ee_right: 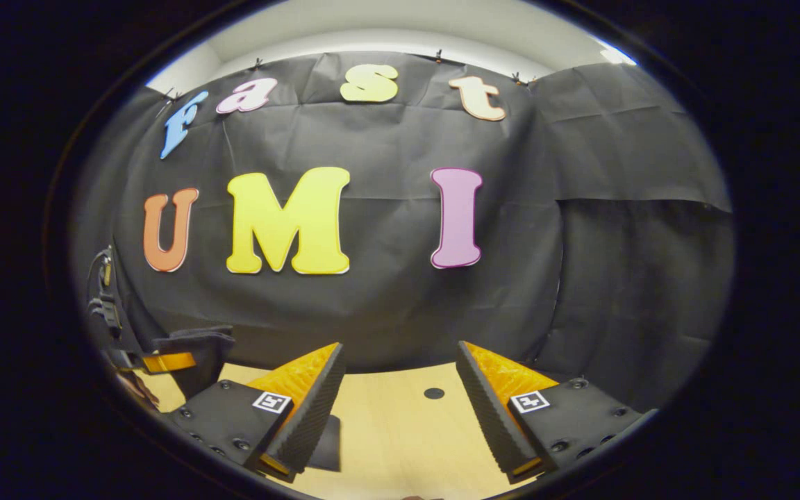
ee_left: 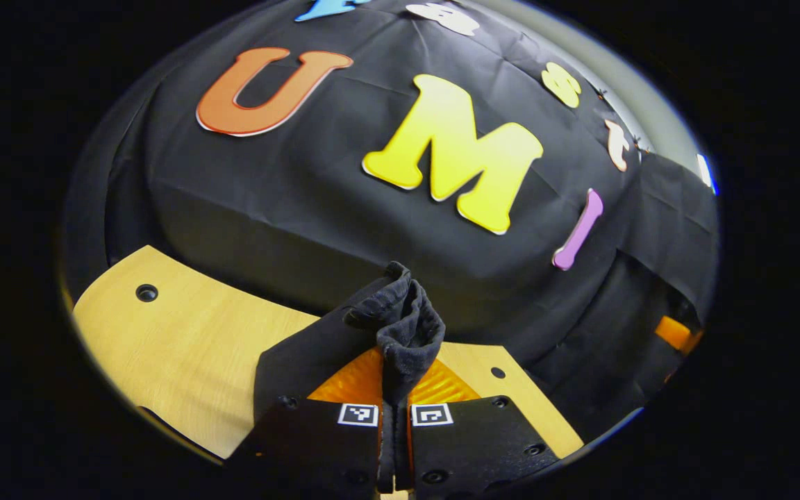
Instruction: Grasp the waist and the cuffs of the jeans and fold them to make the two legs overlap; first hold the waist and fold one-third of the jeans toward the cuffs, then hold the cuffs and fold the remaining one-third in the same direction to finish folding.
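The left claw (ee_left: 396, 423) is clamped on a bunched edge of the dark jeans (ee_left: 400, 326), which stand lifted above the wooden bench (ee_left: 185, 347). The right claw (ee_right: 400, 403) stands wide apart over bare bench, gripping nothing. The denim looks soft, heavy and limp, likely to sag from one grip, so the free claw should take a thick seam at waist or cuff.

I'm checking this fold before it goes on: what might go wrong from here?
1. The left tool pinches only a small bunch of the jeans; the cloth may slip out when pulled.
2. The right tool is open and holds nothing above the table; lifted by one side, the jeans may twist, so the legs may not overlap.
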